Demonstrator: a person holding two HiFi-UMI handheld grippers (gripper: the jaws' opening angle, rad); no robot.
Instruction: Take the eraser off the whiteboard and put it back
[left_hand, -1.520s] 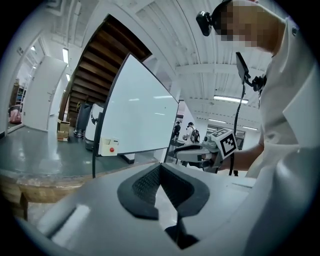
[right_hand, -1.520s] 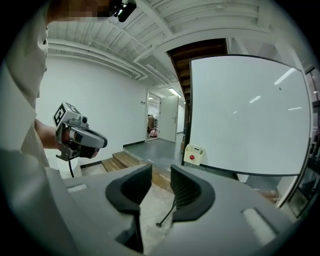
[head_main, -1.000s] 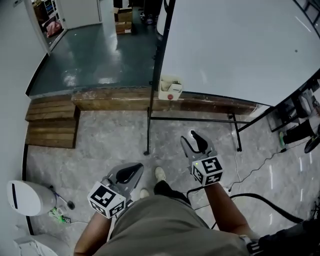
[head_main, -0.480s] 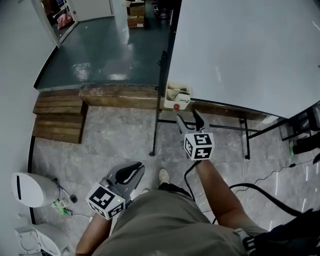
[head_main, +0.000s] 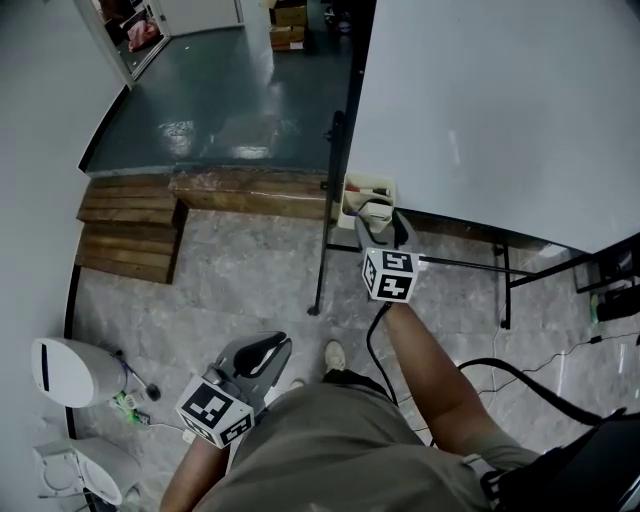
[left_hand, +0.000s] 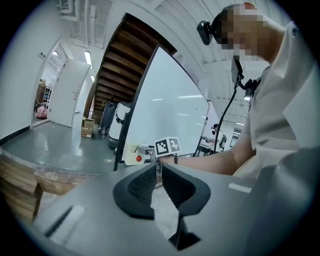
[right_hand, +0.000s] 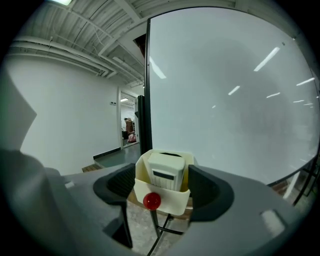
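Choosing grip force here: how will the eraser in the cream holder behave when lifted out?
The eraser looks like a hard plastic block, so it is probably stiff and light. It stands upright, close between the walls of the holder, so it may drag on them. Its smooth sides might slip.

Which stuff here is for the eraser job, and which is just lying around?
For the job: eraser, its holder, whiteboard, right gripper (jaws just been opening, holder between them, not squeezed).
Just lying around: wooden steps, cardboard boxes, white bin.
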